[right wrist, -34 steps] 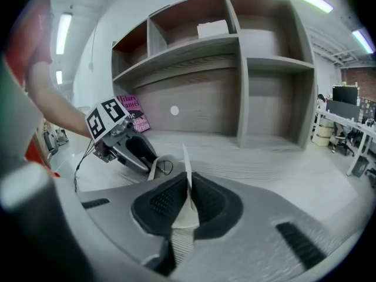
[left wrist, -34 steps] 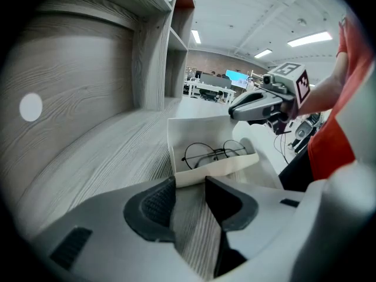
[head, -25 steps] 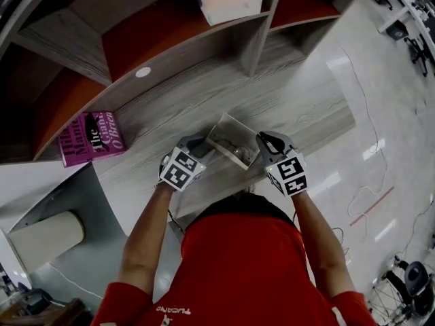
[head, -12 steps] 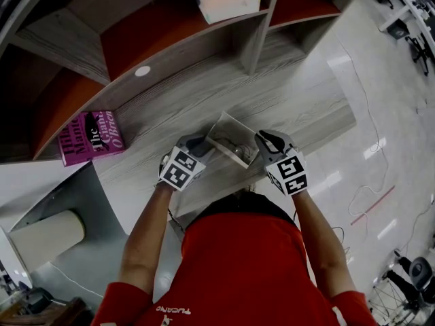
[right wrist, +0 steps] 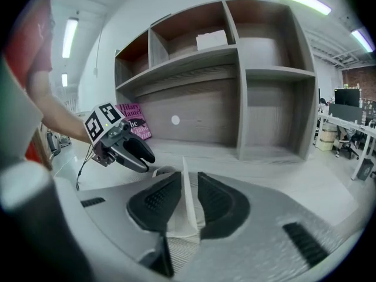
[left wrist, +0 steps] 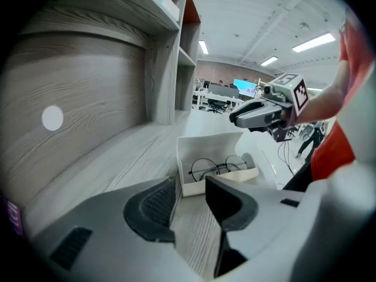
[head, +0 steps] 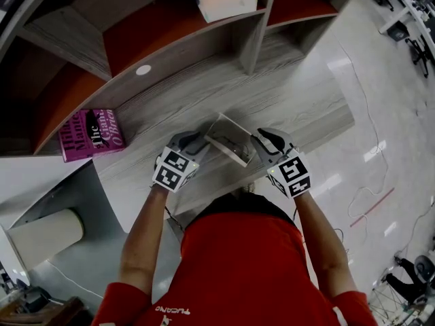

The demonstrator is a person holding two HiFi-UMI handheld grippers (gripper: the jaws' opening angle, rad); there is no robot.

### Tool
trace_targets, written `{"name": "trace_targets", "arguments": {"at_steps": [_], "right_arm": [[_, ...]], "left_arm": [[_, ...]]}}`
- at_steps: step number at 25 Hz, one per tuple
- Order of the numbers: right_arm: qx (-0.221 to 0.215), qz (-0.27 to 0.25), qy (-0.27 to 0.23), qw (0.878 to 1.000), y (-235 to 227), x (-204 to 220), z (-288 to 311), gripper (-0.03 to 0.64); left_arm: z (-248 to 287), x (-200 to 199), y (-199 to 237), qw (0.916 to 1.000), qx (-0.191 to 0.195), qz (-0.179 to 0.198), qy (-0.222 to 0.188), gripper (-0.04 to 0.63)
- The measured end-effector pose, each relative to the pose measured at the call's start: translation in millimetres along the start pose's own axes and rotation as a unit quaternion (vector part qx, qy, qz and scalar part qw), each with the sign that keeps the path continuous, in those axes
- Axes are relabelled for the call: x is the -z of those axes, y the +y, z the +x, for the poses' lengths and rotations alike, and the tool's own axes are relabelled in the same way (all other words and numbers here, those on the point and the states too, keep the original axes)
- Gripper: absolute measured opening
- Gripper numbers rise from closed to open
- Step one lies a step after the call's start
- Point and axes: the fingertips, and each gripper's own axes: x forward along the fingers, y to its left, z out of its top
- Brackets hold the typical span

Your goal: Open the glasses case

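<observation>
We log the right hand-held gripper [right wrist: 189,176] with its jaws closed down on the raised lid [right wrist: 187,207] of the glasses case [head: 230,140]; the lid stands edge-on between the pads. We log the left hand-held gripper [left wrist: 191,180] with jaws apart, nothing held; the case's open end lies just ahead, glasses [left wrist: 218,167] inside. Wood-grain counter [left wrist: 111,157] beneath both. Beyond: shelving [right wrist: 252,69]; pink book [head: 92,134] left of the left hand-held gripper; glossy floor [head: 367,80]. Against a second ago, we note the left one drawn slightly back.
</observation>
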Motion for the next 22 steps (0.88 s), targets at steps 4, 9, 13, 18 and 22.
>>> {"name": "trace_targets", "arguments": {"at_steps": [4, 9, 13, 18, 22], "right_arm": [[-0.001, 0.002, -0.033, 0.999, -0.4, -21.5, -8.8, 0.091], [0.003, -0.001, -0.081, 0.997, 2.9, -55.7, -21.9, 0.078], [0.005, -0.010, -0.117, 0.993, 7.5, -82.3, -35.0, 0.069], [0.007, -0.018, -0.165, 0.986, 14.6, -118.0, -57.3, 0.055], [0.011, -0.018, -0.202, 0.979, 22.1, -143.0, -79.3, 0.029]], "left_arm": [[-16.1, -24.2, -1.0, 0.9989, -0.015, -0.010, -0.044, 0.155], [-41.6, -65.7, -7.8, 0.9930, -0.033, -0.012, -0.113, 0.132], [-67.3, -99.8, -13.5, 0.9835, -0.050, -0.008, -0.173, 0.104], [-110.2, -142.8, -18.7, 0.9603, -0.076, -0.010, -0.268, 0.061], [-146.6, -174.6, -29.8, 0.9378, -0.094, -0.015, -0.334, 0.038]]}}
